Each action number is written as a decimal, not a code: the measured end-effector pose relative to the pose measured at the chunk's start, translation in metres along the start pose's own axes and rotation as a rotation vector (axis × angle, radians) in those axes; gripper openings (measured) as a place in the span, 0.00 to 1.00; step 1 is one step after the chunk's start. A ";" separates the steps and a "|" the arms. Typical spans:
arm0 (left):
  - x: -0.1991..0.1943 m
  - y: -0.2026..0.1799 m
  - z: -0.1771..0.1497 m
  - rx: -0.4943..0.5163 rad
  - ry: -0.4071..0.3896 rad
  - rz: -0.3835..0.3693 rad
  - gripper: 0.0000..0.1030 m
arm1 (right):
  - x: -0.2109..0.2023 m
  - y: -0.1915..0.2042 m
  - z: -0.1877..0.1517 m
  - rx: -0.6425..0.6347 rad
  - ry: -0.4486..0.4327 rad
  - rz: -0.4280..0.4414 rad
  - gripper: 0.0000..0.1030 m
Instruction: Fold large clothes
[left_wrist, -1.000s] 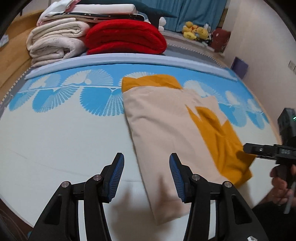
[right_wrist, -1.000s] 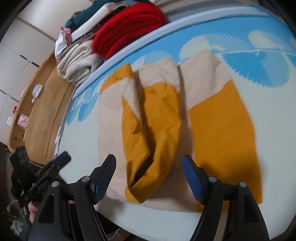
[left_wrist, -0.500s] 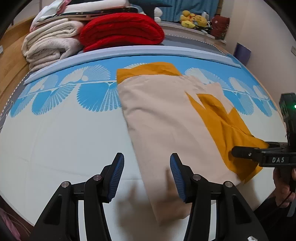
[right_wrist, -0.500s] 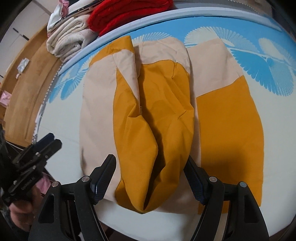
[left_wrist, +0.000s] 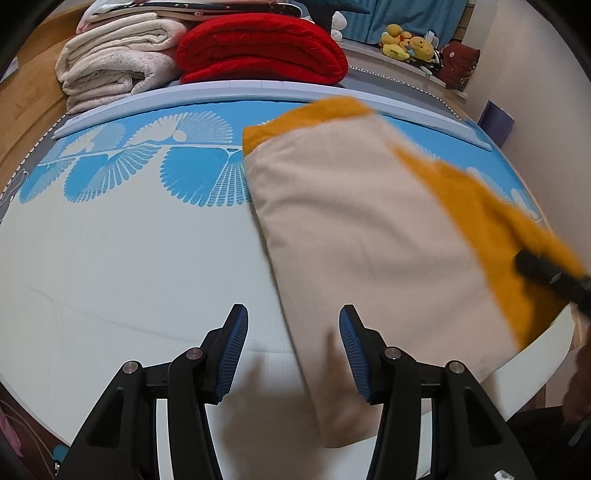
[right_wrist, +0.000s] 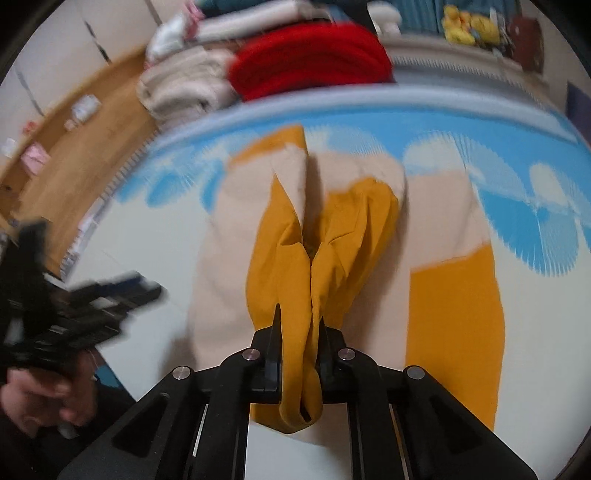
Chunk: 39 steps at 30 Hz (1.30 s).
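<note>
A beige and mustard garment lies on the white and blue bedsheet. My left gripper is open just above the garment's near left edge, its right finger over the beige cloth, gripping nothing. My right gripper is closing its jaws, and the pads press on a bunched mustard fold at the garment's near end. From the left wrist view, that right gripper shows as a blurred dark bar with mustard cloth raised at it. The left gripper appears blurred at the left of the right wrist view.
Folded red blanket and cream blankets are stacked at the bed's far side. Plush toys sit behind them. Wooden floor lies left of the bed. A person's hand holds the left gripper.
My right gripper has gone from wide open to clamped on the mustard fold and lifted it, pulling the cloth up and rolling. The left gripper has stayed put and open.
</note>
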<state>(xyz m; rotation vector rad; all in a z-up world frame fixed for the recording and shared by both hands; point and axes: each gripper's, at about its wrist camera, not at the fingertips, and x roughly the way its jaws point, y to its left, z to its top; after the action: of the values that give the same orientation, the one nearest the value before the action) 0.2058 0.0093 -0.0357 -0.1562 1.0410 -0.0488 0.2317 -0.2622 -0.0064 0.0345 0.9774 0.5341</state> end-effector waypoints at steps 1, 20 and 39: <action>0.000 -0.002 0.000 0.003 -0.004 -0.001 0.46 | -0.011 0.002 0.002 -0.008 -0.037 0.005 0.10; 0.020 -0.071 -0.008 0.135 0.093 -0.242 0.46 | -0.048 -0.129 -0.052 0.187 0.123 -0.375 0.09; 0.057 -0.109 -0.037 0.303 0.266 -0.158 0.53 | -0.005 -0.135 -0.068 0.198 0.298 -0.421 0.10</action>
<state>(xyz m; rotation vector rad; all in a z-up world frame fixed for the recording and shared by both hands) 0.2062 -0.1087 -0.0864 0.0460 1.2709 -0.3770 0.2317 -0.3955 -0.0767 -0.0754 1.2859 0.0523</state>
